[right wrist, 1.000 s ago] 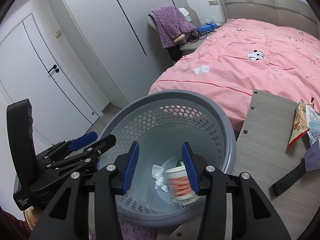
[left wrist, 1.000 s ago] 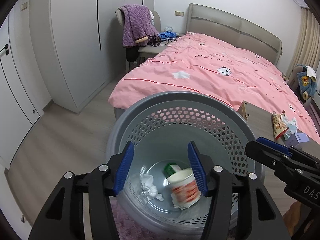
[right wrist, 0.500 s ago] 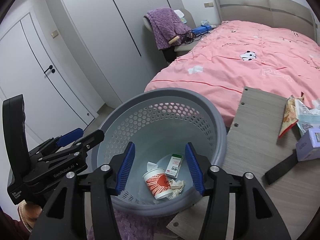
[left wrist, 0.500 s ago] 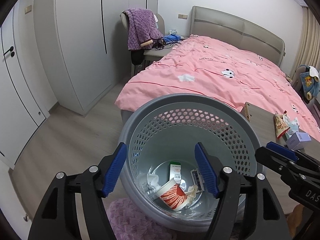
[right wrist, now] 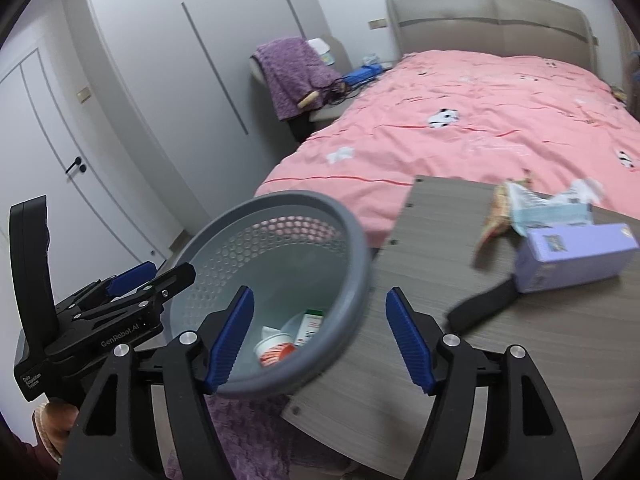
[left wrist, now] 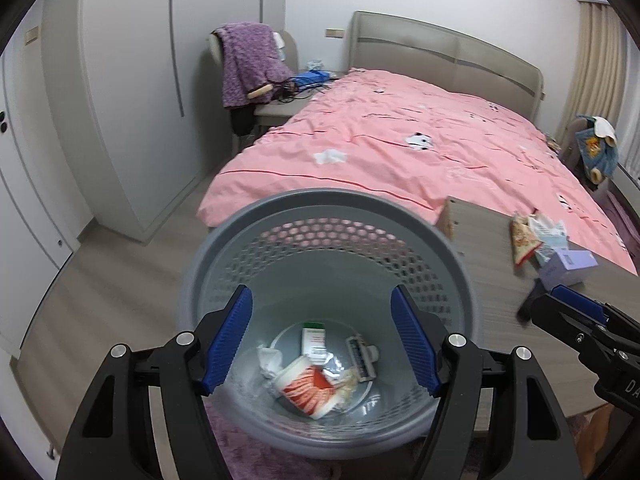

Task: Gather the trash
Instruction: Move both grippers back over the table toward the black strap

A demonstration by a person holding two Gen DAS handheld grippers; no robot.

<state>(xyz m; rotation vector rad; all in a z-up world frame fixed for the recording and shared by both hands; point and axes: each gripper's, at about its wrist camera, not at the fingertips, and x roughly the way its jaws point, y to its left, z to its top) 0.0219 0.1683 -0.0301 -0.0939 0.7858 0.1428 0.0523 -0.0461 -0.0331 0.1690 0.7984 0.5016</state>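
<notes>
So both hand-held grippers, left (left wrist: 320, 336) and right (right wrist: 320, 336), are empty, right jaws opening, and the light crinkly snack wrapper (right wrist: 498, 216) on the desk (right wrist: 420, 264) probably wants pinching at an edge.

Grey perforated basket (left wrist: 328, 216), red-and-white cup (left wrist: 306, 386), pink panda-print bedspread (left wrist: 400, 152), lilac box (right wrist: 576, 256).

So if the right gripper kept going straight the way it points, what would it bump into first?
Probably the wooden table, close to the grey basket rim. The right gripper holds nothing, its jaws opening. Depth is hard to judge.
</notes>
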